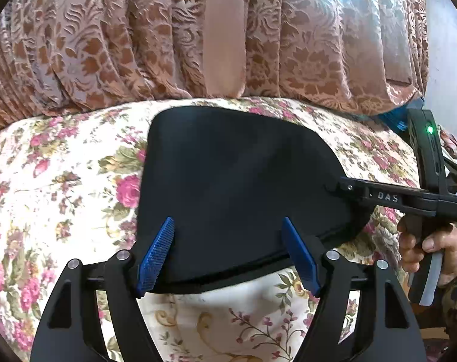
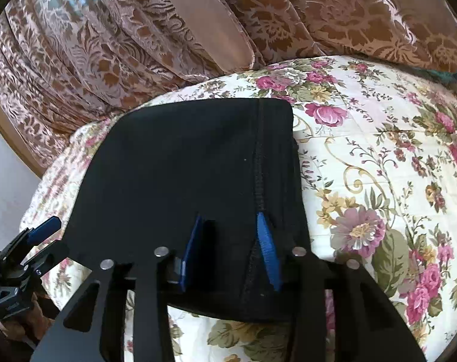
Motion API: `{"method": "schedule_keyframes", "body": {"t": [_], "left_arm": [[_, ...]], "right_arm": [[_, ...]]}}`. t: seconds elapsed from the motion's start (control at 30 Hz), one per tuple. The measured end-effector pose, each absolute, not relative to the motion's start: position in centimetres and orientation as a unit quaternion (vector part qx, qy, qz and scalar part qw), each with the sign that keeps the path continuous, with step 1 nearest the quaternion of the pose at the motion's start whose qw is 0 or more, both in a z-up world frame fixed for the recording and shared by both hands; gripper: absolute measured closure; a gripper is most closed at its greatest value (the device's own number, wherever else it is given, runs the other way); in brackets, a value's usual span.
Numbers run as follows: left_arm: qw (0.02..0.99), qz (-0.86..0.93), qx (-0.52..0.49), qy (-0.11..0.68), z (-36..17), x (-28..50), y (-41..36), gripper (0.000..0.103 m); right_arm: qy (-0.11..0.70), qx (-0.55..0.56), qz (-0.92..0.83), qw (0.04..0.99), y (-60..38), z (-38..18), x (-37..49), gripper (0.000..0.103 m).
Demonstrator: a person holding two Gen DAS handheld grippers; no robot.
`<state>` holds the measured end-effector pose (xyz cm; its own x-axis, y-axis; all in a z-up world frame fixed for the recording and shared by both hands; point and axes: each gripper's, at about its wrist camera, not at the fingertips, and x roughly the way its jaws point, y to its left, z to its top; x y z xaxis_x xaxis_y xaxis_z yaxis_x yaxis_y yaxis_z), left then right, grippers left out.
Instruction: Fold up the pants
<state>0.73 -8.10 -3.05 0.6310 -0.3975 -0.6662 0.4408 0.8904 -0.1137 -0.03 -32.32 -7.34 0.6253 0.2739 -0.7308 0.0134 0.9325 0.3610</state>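
On the floral bedspread [image 1: 62, 181], near the bed's middle: one pair of black pants [image 1: 234, 181], folded into a flat, compact pad, a stitched seam running along its right portion in the right wrist view. Left gripper [image 1: 228, 256] — blue pads spread wide over the pad's near edge, pressing on nothing; right gripper [image 2: 230, 253] — jaws partly apart over the seam at the near hem, though whether the pads pinch the cloth cannot be told. Behind the bed, a brown-and-pink brocade curtain [image 1: 138, 36] hangs in heavy pleats down to the mattress, with pale wall [image 1: 448, 60] at the far right.
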Motion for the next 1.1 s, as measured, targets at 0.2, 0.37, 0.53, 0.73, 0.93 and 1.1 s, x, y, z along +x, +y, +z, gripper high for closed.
{"method": "schedule_keyframes", "body": {"t": [0.2,0.37,0.53,0.73,0.93,1.1], "left_arm": [[0.911,-0.222,0.040,0.346,-2.0,1.1,-7.1,0.026],[0.911,-0.217,0.037,0.348,-1.9,1.8,-6.0,0.025],[0.911,-0.209,0.032,0.354,-2.2,2.7,-4.9,0.023],[0.906,-0.201,0.024,0.371,-2.8,3.8,-3.6,0.023],[0.870,-0.238,-0.097,0.420,-3.8,6.1,0.3,0.023],[0.833,-0.255,-0.197,0.449,-5.1,8.5,3.9,0.023]], "right_arm": [[0.413,0.167,0.073,0.892,-32.2,-5.9,-0.3,0.035],[0.402,0.194,0.073,0.892,-33.7,-5.0,-0.3,0.017],[0.410,0.229,0.080,0.879,-35.2,-5.6,0.0,0.010],[0.427,0.272,0.103,0.856,-36.3,-6.7,0.5,0.005],[0.438,0.317,0.126,0.832,-37.2,-8.0,0.5,0.004],[0.440,0.358,0.138,0.812,-38.8,-9.5,0.4,0.004]]}}
